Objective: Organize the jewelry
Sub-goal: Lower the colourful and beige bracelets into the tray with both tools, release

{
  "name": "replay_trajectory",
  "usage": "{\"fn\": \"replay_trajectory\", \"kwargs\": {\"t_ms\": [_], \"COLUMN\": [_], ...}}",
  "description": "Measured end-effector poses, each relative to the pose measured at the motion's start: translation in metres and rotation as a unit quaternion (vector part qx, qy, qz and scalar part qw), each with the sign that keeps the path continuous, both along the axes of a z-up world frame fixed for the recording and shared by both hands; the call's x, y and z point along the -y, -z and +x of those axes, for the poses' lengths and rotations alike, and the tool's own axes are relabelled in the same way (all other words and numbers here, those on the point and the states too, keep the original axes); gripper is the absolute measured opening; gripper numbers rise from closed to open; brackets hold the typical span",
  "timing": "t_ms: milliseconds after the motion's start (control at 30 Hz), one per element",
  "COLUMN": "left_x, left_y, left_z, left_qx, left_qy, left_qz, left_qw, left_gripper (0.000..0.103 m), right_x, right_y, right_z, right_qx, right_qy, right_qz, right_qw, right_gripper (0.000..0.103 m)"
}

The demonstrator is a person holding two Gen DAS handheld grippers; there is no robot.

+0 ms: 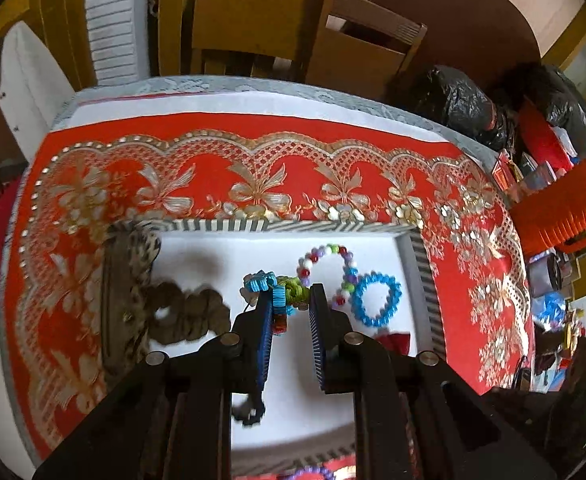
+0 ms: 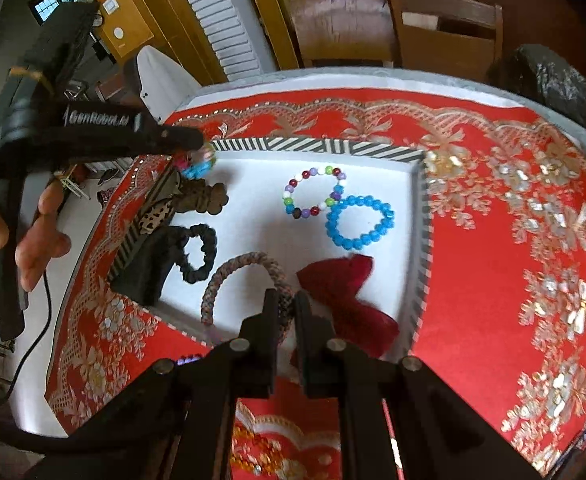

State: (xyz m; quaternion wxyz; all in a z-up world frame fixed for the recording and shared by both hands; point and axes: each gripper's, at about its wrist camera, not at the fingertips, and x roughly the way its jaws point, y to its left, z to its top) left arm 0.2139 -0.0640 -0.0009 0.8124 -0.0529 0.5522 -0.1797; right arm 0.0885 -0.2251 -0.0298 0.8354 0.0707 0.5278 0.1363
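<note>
Red-clothed bench, striped tray (image 2: pixel 373 151): left gripper (image 1: pixel 291 300) dangles a turquoise-green bracelet (image 1: pixel 289 288) over it; right gripper (image 2: pixel 287 300) clenches the braided bangle (image 2: pixel 233 270) inside.

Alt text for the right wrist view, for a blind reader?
The right gripper pinches a braided cord bracelet over a white striped-rim tray holding two bead bracelets, a black scrunchie and red cloth. The left gripper carries a turquoise beaded piece.
</note>
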Motion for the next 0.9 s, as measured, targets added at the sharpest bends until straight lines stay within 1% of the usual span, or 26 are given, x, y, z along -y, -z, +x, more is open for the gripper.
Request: {"fn": "replay_trajectory", "kwargs": {"t_ms": [67, 133, 300, 367, 433, 533, 567, 600, 633, 667, 700, 833, 900], "left_x": [0.002, 0.002, -0.008, -0.014, -0.018, -0.023, -0.023, -0.024, -0.025, -0.025, -0.026, -0.023, -0.023], "left_y": [0.01, 0.02, 0.047, 0.057, 0.064, 0.071, 0.072, 0.073, 0.074, 0.075, 0.076, 0.071, 0.065], "left_z": [0.01, 0.017, 0.034, 0.037, 0.038, 0.038, 0.039, 0.039, 0.039, 0.04, 0.04, 0.035, 0.027], "left_qx": [-0.008, -0.012, -0.03, -0.04, -0.045, -0.045, -0.045, -0.047, -0.05, -0.051, -0.051, -0.043, -0.032], "left_qy": [0.003, 0.0, -0.018, -0.026, -0.03, -0.034, -0.036, -0.037, -0.04, -0.042, -0.045, -0.046, -0.044], "left_qz": [-0.001, 0.008, 0.017, 0.024, 0.034, 0.05, 0.049, 0.047, 0.041, 0.04, 0.04, 0.044, 0.054], "left_qw": [1.0, 0.9999, 0.9992, 0.9986, 0.998, 0.9972, 0.9971, 0.9971, 0.9971, 0.997, 0.9969, 0.997, 0.9971], "left_gripper": [0.006, 0.006, 0.006, 0.006, 0.006, 0.006, 0.006, 0.007, 0.01, 0.015, 0.017, 0.018, 0.018], "right_x": [-0.003, -0.008, -0.021, -0.027, -0.032, -0.036, -0.035, -0.035, -0.034, -0.033, -0.032, -0.027, -0.024], "right_y": [0.009, 0.019, 0.039, 0.047, 0.052, 0.056, 0.056, 0.056, 0.055, 0.056, 0.057, 0.052, 0.044], "right_z": [0.009, 0.02, 0.04, 0.046, 0.05, 0.051, 0.051, 0.051, 0.052, 0.052, 0.052, 0.045, 0.038], "right_qx": [-0.007, -0.015, -0.03, -0.037, -0.036, -0.039, -0.037, -0.034, -0.034, -0.038, -0.041, -0.041, -0.032], "right_qy": [-0.002, -0.002, -0.002, -0.006, -0.012, -0.015, -0.013, -0.01, -0.008, -0.004, -0.003, 0.0, 0.002], "right_qz": [0.003, 0.01, 0.009, 0.001, -0.017, -0.028, -0.031, -0.037, -0.04, -0.04, -0.038, -0.024, -0.016], "right_qw": [1.0, 1.0, 1.0, 0.999, 0.999, 0.999, 0.999, 0.999, 0.999, 0.998, 0.998, 0.999, 0.999], "right_gripper": [0.008, 0.008, 0.008, 0.008, 0.008, 0.008, 0.008, 0.01, 0.012, 0.019, 0.024, 0.026, 0.027]}}
